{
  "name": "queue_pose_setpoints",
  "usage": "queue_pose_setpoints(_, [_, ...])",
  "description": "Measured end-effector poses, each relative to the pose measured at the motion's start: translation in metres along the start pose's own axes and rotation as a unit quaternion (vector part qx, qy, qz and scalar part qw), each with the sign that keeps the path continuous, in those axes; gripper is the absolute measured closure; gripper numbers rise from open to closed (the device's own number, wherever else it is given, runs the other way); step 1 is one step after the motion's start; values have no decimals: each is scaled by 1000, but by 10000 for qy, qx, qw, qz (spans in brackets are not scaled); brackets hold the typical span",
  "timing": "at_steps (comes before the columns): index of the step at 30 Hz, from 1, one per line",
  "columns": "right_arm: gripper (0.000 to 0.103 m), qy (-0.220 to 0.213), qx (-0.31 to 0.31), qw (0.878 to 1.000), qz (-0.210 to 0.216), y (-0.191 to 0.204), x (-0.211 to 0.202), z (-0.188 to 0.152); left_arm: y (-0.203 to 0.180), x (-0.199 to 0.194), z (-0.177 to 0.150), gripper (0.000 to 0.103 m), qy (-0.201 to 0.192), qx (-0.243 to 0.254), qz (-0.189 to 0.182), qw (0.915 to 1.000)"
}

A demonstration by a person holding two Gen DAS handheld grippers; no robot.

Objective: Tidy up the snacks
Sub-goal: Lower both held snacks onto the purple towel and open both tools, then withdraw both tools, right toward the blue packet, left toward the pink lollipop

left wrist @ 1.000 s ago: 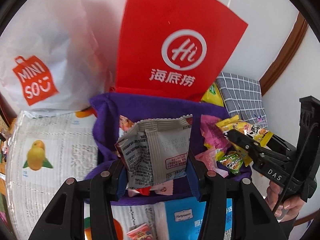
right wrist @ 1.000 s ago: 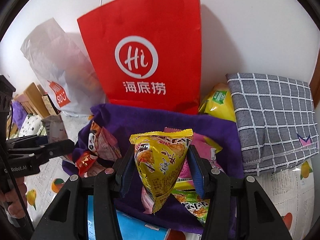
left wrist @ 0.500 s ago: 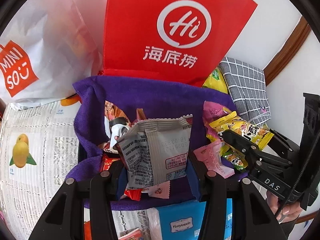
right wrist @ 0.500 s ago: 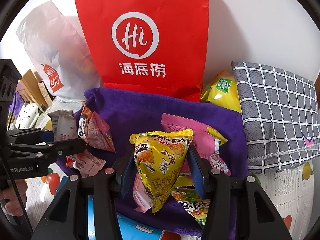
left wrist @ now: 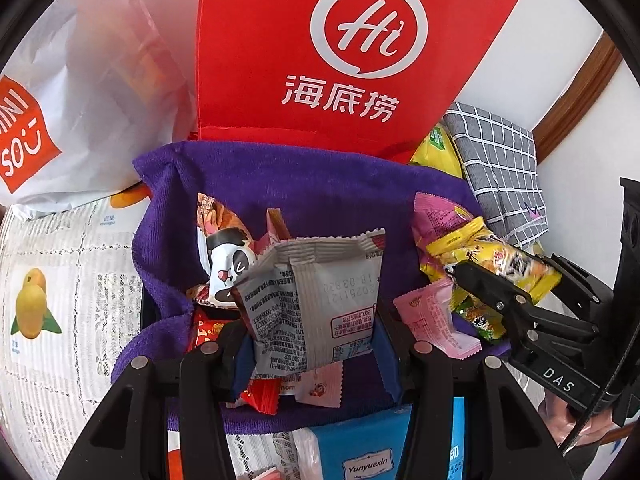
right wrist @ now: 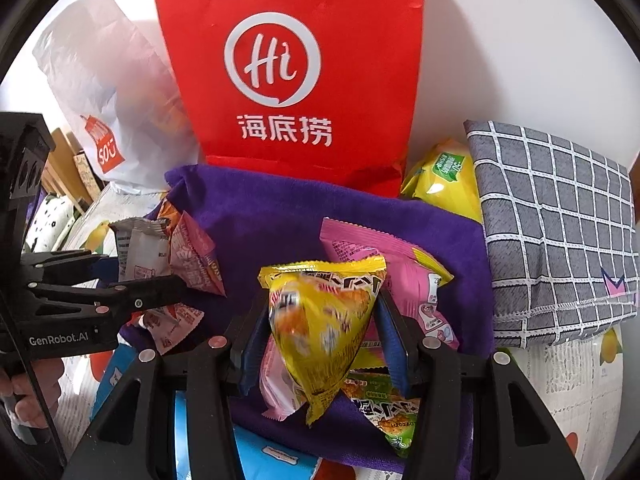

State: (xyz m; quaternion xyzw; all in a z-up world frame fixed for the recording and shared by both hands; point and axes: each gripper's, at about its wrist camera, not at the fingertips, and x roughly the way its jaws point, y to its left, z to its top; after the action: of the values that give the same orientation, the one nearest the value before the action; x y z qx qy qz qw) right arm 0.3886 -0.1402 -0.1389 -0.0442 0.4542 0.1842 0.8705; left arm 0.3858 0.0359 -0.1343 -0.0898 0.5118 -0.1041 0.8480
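My left gripper is shut on a grey-white snack packet and holds it over the near part of a purple cloth-lined bin. My right gripper is shut on a yellow triangular snack bag above the bin's right side. The right gripper also shows in the left wrist view, and the left gripper shows in the right wrist view. In the bin lie a panda-print packet, pink packets and a green-yellow packet.
A red paper bag stands right behind the bin, a white Miniso bag to its left. A grey checked cloth and a yellow pack lie to the right. A blue box lies on the newspaper-print tablecloth.
Both grippers have moved forward over the purple bin with their packets still held. More of the bin's contents have come into view.
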Motion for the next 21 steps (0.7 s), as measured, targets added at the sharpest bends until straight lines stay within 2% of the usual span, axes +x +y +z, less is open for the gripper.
queue_pose_setpoints(7, [51, 26, -13, 10000, 7, 1, -5, 1, 1, -4, 0, 51, -77, -27, -42, 10000])
queue_pose_setpoints(9, [49, -22, 6, 10000, 23, 2, -10, 1, -1, -7, 1, 43, -86, 14, -50, 9999])
queue_pose_setpoints(16, [44, -409, 70, 9991, -36, 5, -47, 1, -1, -30, -5, 43, -219, 73, 59, 9997])
queue_pose_setpoints(21, [44, -502, 118, 9986, -129, 10, -68, -11, 5, -58, -17, 43, -352, 15, 77, 9993])
